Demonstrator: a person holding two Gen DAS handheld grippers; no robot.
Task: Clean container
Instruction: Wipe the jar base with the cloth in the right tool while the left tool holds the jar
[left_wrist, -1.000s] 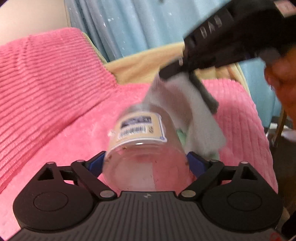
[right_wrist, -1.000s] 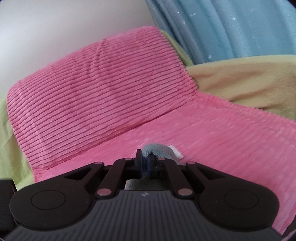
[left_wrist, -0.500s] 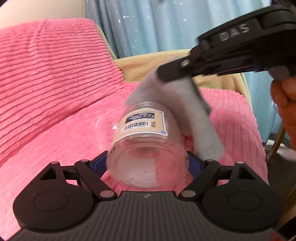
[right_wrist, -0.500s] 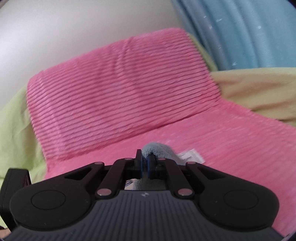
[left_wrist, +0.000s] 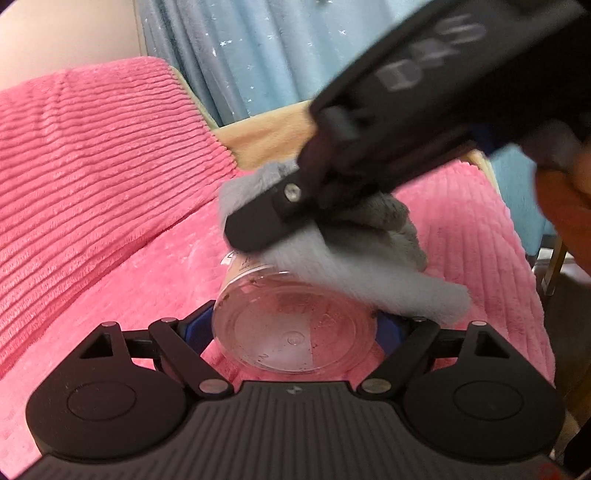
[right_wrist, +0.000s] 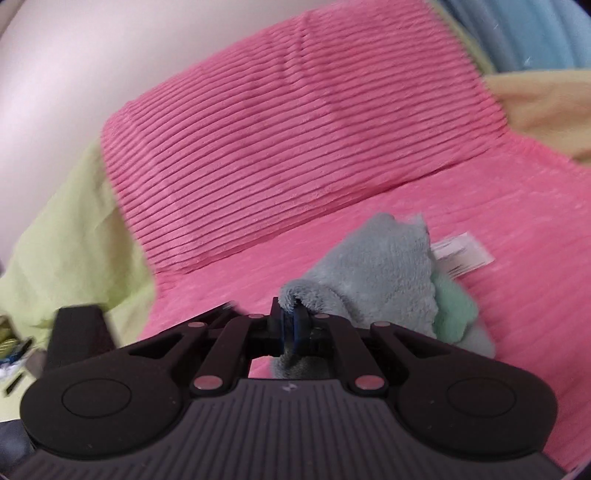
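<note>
Wiping underway: left gripper (left_wrist: 295, 328) fingers clenched on clear round plastic jar (left_wrist: 295, 332) held over pink ribbed blanket (left_wrist: 92, 177); right gripper (right_wrist: 290, 325) fingers pinching grey fleece cloth (left_wrist: 351, 258) against jar's side; specks visible on the base; cleaning unfinished.

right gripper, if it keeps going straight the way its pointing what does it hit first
Beyond the grey cloth it grips, the right gripper would probably meet the pink ribbed cushion first, though depth is unclear.
</note>
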